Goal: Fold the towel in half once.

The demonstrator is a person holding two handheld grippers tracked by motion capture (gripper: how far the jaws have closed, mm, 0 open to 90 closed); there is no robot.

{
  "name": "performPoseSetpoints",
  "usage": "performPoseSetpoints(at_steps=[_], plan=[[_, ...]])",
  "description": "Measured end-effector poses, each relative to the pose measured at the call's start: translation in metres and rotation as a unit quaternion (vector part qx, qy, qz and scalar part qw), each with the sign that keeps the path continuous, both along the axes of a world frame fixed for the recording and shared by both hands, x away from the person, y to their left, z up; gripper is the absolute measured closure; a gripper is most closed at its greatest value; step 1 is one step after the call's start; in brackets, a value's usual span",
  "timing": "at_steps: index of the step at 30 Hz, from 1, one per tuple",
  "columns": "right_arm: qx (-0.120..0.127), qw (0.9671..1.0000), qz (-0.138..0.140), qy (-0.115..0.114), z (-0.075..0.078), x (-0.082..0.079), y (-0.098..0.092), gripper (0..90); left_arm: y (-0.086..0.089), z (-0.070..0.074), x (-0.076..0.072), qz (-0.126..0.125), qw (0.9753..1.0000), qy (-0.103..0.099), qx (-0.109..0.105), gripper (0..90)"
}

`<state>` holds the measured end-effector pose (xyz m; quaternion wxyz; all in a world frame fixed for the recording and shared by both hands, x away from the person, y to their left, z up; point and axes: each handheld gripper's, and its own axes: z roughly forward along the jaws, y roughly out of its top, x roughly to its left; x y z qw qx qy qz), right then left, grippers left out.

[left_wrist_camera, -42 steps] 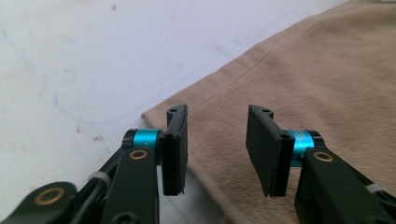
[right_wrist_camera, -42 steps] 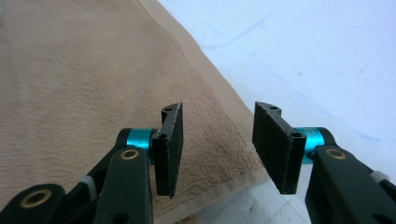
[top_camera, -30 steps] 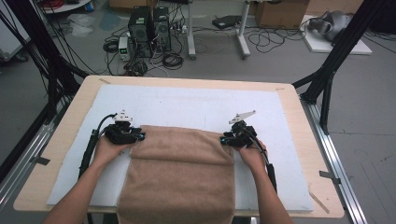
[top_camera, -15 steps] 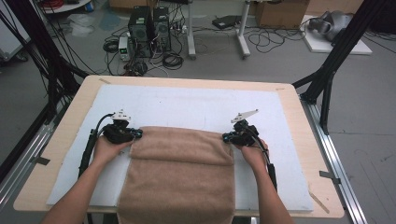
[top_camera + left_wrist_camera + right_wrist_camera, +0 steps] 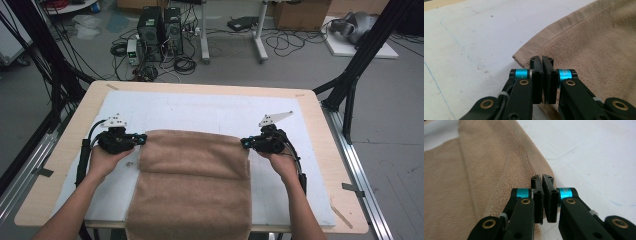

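I am working in a lab or robotics test room, not a home; the wooden tabletop (image 5: 310,107) with its white mat (image 5: 210,112) stands inside a black metal frame (image 5: 355,75) on a bare grey floor (image 5: 395,125); behind it I see desktop computer towers (image 5: 160,27), tangled cables (image 5: 180,62), cardboard boxes (image 5: 300,10) and the legs of a desk (image 5: 257,35).

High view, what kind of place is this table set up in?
Probably a robotics lab or workshop: computer towers with tangled cables on the floor, and a black frame beside the table.
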<state>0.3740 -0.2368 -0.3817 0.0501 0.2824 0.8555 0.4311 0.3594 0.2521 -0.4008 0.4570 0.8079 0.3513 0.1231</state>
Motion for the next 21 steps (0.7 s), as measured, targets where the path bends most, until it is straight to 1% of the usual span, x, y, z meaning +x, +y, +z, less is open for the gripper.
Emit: performPoseSetpoints(at_steps=[1,3,4,5,6,7,8,9,10,11,12,13,15,16,18,19,20,21], plan=[[0.002,1.0000,0.008,0.004,0.003,-0.004,-0.001,87.6,0.001,0.001,-0.004,-0.012,0.9999,0.002,-0.003,86.6],[0.006,0.9997,0.023,0.002,0.008,-0.015,-0.001,87.6,0.002,0.001,-0.016,-0.027,0.9996,-0.003,0.009,86.6],[0.008,0.9995,0.030,0.000,0.009,-0.021,-0.001,87.6,0.002,0.001,-0.022,-0.034,0.9993,-0.002,0.014,86.6],[0.009,0.9993,0.037,0.000,0.009,-0.028,0.000,87.6,0.003,0.001,-0.028,-0.040,0.9990,-0.009,0.017,86.6],[0.011,0.9990,0.044,0.003,0.008,-0.035,0.000,87.6,0.004,0.000,-0.035,-0.043,0.9989,-0.012,0.012,86.6],[0.018,0.9985,0.051,0.005,0.006,-0.042,0.000,87.6,0.006,0.000,-0.042,-0.048,0.9987,-0.014,0.011,86.6],[0.019,0.9981,0.058,0.006,0.004,-0.048,0.000,87.6,0.007,-0.002,-0.050,-0.052,0.9985,-0.015,0.012,86.6],[0.018,0.9977,0.065,0.009,0.000,-0.057,0.002,87.5,0.007,-0.003,-0.055,-0.055,0.9982,-0.016,0.014,86.6],[0.016,0.9974,0.069,0.008,-0.002,-0.061,0.002,87.5,0.008,-0.005,-0.061,-0.061,0.9979,-0.014,0.014,86.6],[0.007,0.9971,0.075,0.010,-0.005,-0.067,0.003,87.5,0.009,-0.007,-0.067,-0.066,0.9977,-0.011,0.012,86.6],[0.003,0.9971,0.074,0.015,-0.008,-0.074,0.003,87.5,0.010,-0.010,-0.072,-0.072,0.9972,-0.008,0.018,86.6],[0.003,0.9967,0.080,0.019,-0.012,-0.079,0.003,87.5,0.010,-0.013,-0.077,-0.076,0.9969,-0.007,0.019,86.6],[-0.003,0.9962,0.083,0.028,-0.021,-0.088,0.003,87.3,0.012,-0.020,-0.085,-0.083,0.9963,0.004,0.020,86.6],[-0.011,0.9958,0.085,0.032,-0.026,-0.091,0.004,87.3,0.012,-0.023,-0.088,-0.088,0.9958,0.008,0.025,86.5],[-0.025,0.9947,0.089,0.044,-0.036,-0.095,0.006,87.1,0.011,-0.030,-0.091,-0.094,0.9949,0.017,0.033,86.2],[-0.029,0.9942,0.091,0.049,-0.040,-0.095,0.006,87.0,0.012,-0.032,-0.091,-0.094,0.9949,0.019,0.032,85.9],[-0.027,0.9942,0.089,0.054,-0.043,-0.095,0.007,86.7,0.012,-0.032,-0.091,-0.091,0.9952,0.020,0.029,85.0],[-0.023,0.9943,0.089,0.053,-0.044,-0.095,0.006,86.1,0.012,-0.030,-0.090,-0.091,0.9953,0.019,0.025,82.8]])
